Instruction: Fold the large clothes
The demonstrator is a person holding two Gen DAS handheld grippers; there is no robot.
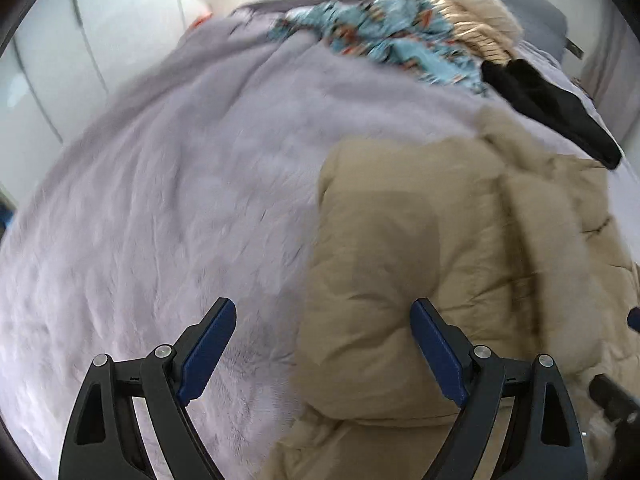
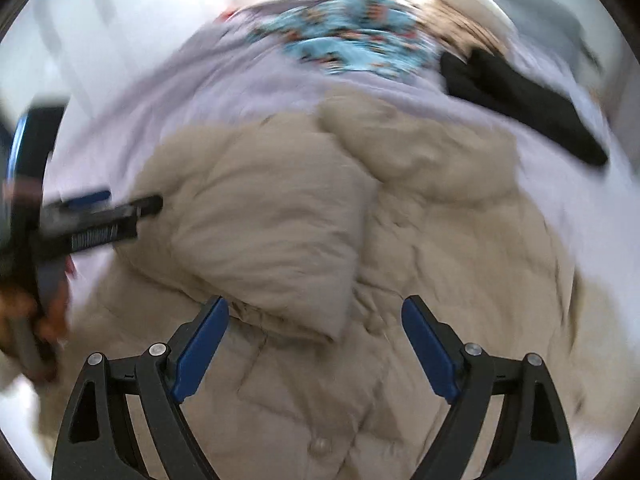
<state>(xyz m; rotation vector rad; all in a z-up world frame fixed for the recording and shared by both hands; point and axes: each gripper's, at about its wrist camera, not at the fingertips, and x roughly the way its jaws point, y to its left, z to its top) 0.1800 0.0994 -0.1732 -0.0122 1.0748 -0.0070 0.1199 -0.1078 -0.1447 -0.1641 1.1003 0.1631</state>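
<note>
From the left wrist view, the left gripper (image 1: pixel 324 356) hangs with its blue-padded jaws spread wide and nothing between the pads, tipped down over the near edge of a puffy beige quilted coat (image 1: pixel 440 264). The coat lies on a pale lilac fleece blanket (image 1: pixel 168 200) that covers the bed, with a padded flap doubled over on top, which I take to be a sleeve or side panel already laid inward. Further up the bed sit a light blue patterned garment (image 1: pixel 384 36), a cream ribbed knit (image 1: pixel 476 20) and a black cloth (image 1: pixel 548 104), kept well apart from the coat, probably waiting their turn. From the right wrist view, the right gripper (image 2: pixel 316 352) is likewise released, jaws wide and empty above the coat's front, where a round pale button (image 2: pixel 320 446) shows near the bottom. The left gripper enters from the left edge, blurred, beside the folded flap. Both tools seem to hover free so that fresh hold points can be chosen for the next fold.
</note>
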